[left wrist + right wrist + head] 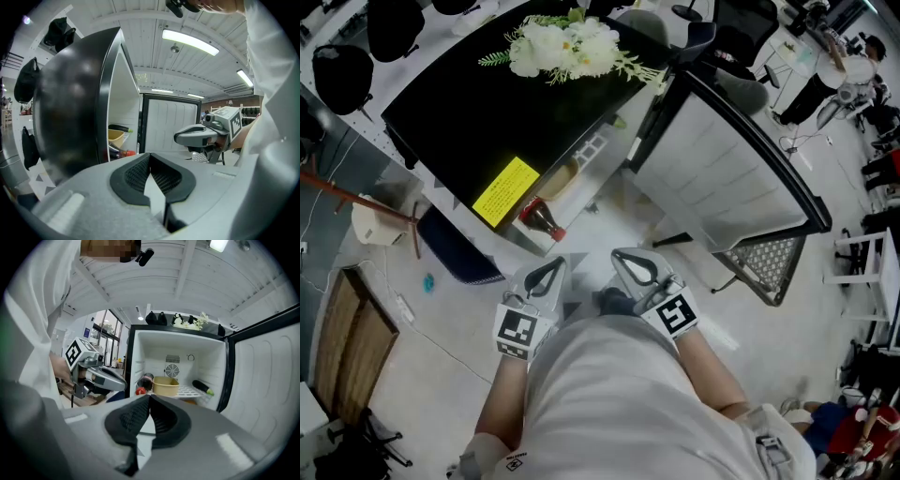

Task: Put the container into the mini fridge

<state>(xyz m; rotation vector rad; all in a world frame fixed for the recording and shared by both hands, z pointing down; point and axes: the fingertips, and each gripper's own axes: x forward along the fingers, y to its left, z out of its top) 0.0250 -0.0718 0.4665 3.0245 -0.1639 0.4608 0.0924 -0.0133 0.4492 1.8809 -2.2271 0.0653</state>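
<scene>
One black mini fridge (132,341) stands on the pale floor (441,394), its door (722,169) wide open. On the white wire shelf (188,391) inside sits one beige plastic container (165,386), with one red-capped bottle (143,383) just beside it and one dark long vegetable (202,387), perhaps a cucumber. The left gripper (150,157) and the right gripper (149,398) both have jaws pressed together, holding nothing. One white flower bunch (567,47) lies on top.

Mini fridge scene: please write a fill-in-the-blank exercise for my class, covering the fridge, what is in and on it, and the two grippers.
The door of the mini fridge stands ____.
The container on its shelf is ____ in colour.
The flowers on top of the fridge are ____.
The left gripper and the right gripper both have their jaws ____, with nothing between them.
Missing words: open; yellow; white; shut.
</scene>
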